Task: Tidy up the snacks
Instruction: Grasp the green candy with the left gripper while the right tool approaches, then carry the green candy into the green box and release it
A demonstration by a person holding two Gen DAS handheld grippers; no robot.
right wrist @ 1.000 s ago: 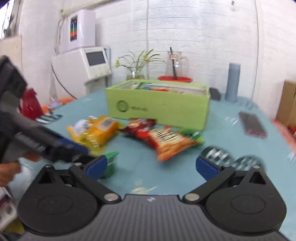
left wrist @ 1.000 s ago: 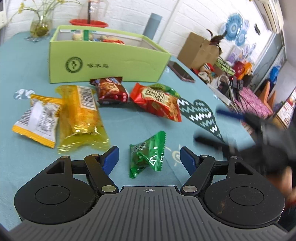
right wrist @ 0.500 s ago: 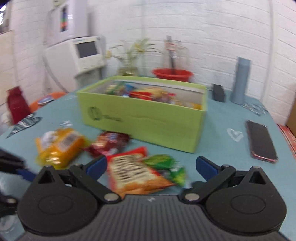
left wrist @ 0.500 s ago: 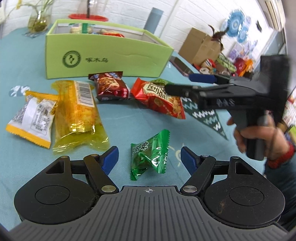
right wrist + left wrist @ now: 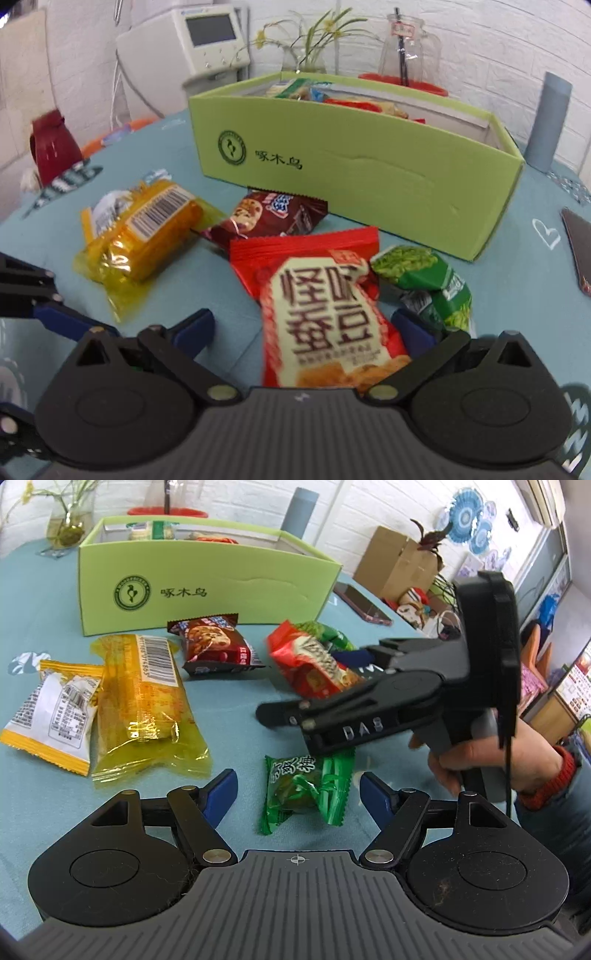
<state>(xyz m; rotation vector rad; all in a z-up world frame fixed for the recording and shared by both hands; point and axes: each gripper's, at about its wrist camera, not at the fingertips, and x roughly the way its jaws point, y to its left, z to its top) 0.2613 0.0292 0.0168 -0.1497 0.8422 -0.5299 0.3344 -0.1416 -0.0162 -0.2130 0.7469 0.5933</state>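
On the teal desk (image 5: 40, 602) snacks lie scattered in front of a light green box (image 5: 207, 590) that already has several packets inside. The left tool (image 5: 297, 790) hangs low over the desk with its blue pads well apart, and a small green candy packet (image 5: 306, 786) lies on the cloth between them, touched by neither pad. Left of it lie a long yellow cake packet (image 5: 144, 701) and, beside that, a white and yellow packet (image 5: 51, 712). A dark red cookie packet (image 5: 214, 642) lies just in front of the box wall.

The right tool (image 5: 303, 328), held in a person's hand (image 5: 491, 760) with a red cuff, reaches in over the red bean packet (image 5: 325, 306). Its pads stand wide on either side of that packet, which lies flat on the desk between them; the left pad is clear of it, and whether the right pad touches cannot be told. A green pea packet (image 5: 424, 273) lies just to the right of the red one, partly under its edge. A phone (image 5: 362, 600) lies on the desk to the right of the box, and a grey cylinder (image 5: 548, 122) stands behind it.
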